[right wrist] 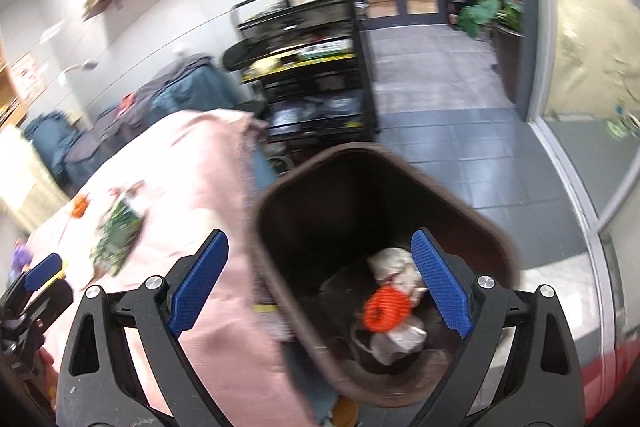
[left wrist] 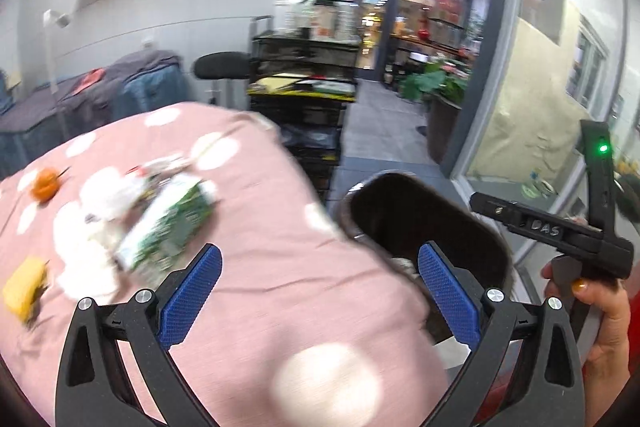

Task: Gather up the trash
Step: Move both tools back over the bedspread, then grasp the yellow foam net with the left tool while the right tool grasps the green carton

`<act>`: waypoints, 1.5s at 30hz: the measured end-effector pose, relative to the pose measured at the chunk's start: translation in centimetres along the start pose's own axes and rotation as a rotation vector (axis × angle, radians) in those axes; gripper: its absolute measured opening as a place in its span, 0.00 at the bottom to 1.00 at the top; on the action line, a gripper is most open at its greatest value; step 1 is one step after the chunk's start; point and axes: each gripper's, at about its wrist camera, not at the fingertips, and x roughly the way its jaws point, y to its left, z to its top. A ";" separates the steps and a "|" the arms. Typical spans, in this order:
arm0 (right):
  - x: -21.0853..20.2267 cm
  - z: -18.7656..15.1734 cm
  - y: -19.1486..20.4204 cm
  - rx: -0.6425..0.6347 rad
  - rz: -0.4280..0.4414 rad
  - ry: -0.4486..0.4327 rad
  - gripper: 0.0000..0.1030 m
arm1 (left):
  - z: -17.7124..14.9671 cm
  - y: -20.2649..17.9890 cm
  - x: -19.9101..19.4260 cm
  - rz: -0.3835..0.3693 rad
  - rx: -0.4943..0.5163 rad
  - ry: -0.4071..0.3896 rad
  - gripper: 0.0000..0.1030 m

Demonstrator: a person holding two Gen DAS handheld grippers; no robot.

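- Left gripper (left wrist: 320, 291) fingers spread, empty, over the pink-covered desk (left wrist: 256, 279).
- Right gripper (right wrist: 320, 283) fingers spread, empty, above the brown bin (right wrist: 476, 223).
- Bin beside the desk edge; holds crumpled paper (right wrist: 394, 263) and an orange coil (right wrist: 386, 309).
- Green packet (left wrist: 168, 223), orange item (left wrist: 46, 184), possibly peel, and yellow piece (left wrist: 22, 287) lie on the desk.

Pink white-dotted tablecloth (left wrist: 260, 227) bearing green-printed packet (left wrist: 172, 223), crumpled white paper (left wrist: 114, 201), orange peel (left wrist: 46, 183), yellow sponge (left wrist: 24, 287).
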 end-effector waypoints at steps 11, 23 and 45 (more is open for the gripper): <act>2.4 -1.8 12.2 -0.222 0.221 0.080 0.89 | -3.9 8.8 -5.5 0.284 -0.043 0.013 0.94; 3.9 -4.4 23.5 -0.432 0.423 0.202 0.89 | -7.4 20.6 -8.6 0.448 -0.224 0.062 0.94; 18.0 -1.9 27.7 -0.028 0.281 0.457 0.70 | -5.4 28.8 -1.4 0.407 -0.228 0.212 0.60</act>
